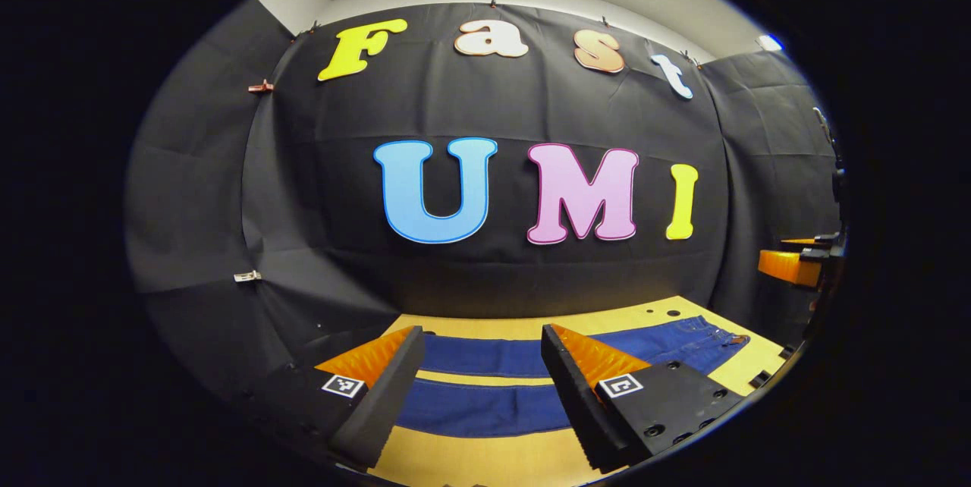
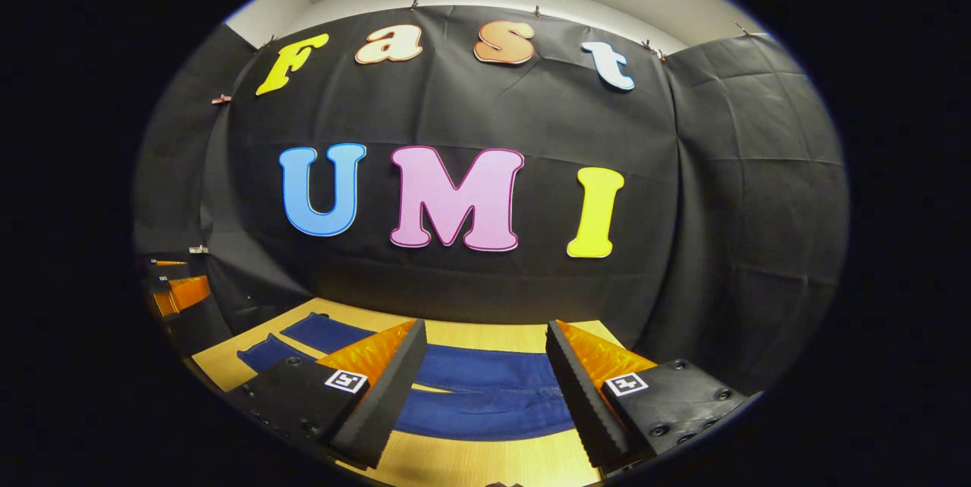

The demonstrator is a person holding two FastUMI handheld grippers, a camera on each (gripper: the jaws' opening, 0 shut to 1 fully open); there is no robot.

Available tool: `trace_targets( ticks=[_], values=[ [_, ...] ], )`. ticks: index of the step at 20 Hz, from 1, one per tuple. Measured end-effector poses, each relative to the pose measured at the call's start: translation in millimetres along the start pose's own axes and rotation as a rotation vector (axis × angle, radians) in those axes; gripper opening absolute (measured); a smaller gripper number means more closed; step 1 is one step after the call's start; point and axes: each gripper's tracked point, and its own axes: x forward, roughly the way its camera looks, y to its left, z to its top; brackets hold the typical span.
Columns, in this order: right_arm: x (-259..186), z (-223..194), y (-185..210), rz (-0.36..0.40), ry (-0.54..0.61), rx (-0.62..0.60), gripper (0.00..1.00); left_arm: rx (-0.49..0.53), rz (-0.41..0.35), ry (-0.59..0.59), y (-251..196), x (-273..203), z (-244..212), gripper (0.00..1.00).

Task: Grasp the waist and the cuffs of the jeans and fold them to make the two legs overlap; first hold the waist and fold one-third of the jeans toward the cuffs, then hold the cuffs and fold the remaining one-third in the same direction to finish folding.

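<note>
Dark blue jeans [image 1: 485,403] lie flat on the wooden table [image 1: 485,464], the two legs side by side with a strip of wood between them. In the left gripper view the waist [image 1: 709,339] lies to the right. My left gripper [image 1: 482,366] hangs open above the legs, touching nothing. In the right gripper view the jeans [image 2: 485,403] stretch left, with the cuffs [image 2: 292,339] at the far left. My right gripper [image 2: 485,362] is open above the jeans near the crotch, holding nothing. The other gripper's orange fingers [image 2: 182,291] show at the left edge.
Black cloth walls close the booth behind and on both sides of the table [image 2: 470,464]. In the left gripper view the right gripper's orange fingers [image 1: 789,265] hover at the right edge. Bare wood lies in front of the jeans.
</note>
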Motion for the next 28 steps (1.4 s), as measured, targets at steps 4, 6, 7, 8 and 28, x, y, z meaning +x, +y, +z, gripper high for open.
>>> trace_targets(
  ticks=[4, 6, 7, 8, 28],
  values=[
    [-3, -4, -3, 0.006, 0.006, -0.032, 0.98, 0.235, -0.026, 0.066, 46, 20, -30, 1.00],
    [1, -9, -7, 0.010, 0.016, -0.046, 0.98, 0.423, -0.074, 0.139, 72, 34, -62, 0.98],
    [4, -11, -12, 0.004, 0.021, -0.054, 0.98, 0.507, -0.104, 0.183, 84, 41, -82, 0.98],
    [6, -13, -16, -0.001, 0.024, -0.060, 0.98, 0.587, -0.124, 0.227, 99, 47, -101, 0.98],
    [40, -167, -64, -0.040, 0.237, -0.174, 0.98, 1.376, -0.567, 0.664, 219, 146, -344, 0.93]
  ],
)
